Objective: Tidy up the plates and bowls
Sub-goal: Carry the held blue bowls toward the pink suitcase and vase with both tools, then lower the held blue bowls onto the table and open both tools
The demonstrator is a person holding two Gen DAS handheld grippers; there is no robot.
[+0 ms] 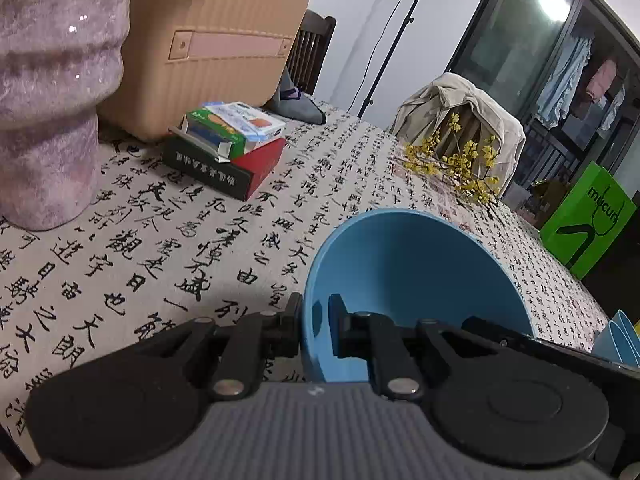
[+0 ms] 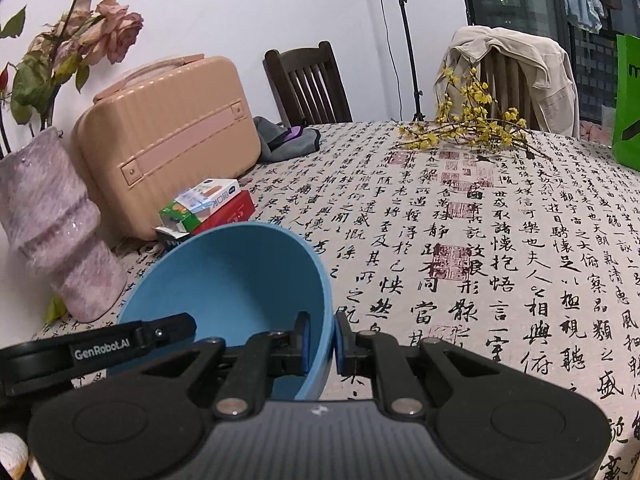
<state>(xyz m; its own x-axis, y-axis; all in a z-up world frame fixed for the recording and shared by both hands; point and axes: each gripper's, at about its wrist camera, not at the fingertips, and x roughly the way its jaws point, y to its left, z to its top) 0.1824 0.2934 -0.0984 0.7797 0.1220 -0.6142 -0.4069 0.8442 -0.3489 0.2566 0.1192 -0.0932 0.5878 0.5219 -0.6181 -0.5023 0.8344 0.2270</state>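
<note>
The desk (image 2: 500, 240), under a cloth printed with calligraphy, has a wide bare stretch across its middle and right in the right wrist view. Its far edge runs behind a spray of yellow flowers (image 2: 476, 128), and its right edge drops off beside a green bag (image 1: 588, 224). The left side is crowded: one peach case (image 2: 168, 144), one furry purple vase (image 2: 56, 232) and one small stack of boxes (image 1: 228, 144) stand close together near the wall.

One blue bowl (image 2: 236, 280) is held between both tools above the cloth, tilted with its opening toward the cameras. More blue dishes (image 1: 618, 340) peek in at the right border of the left wrist view; their number cannot be told.

The left gripper (image 1: 316, 326) has its jaws pinched on the bowl's left rim, one pad inside and one outside. The right gripper (image 2: 322, 338) has its jaws pinched the same way on the right rim.
</note>
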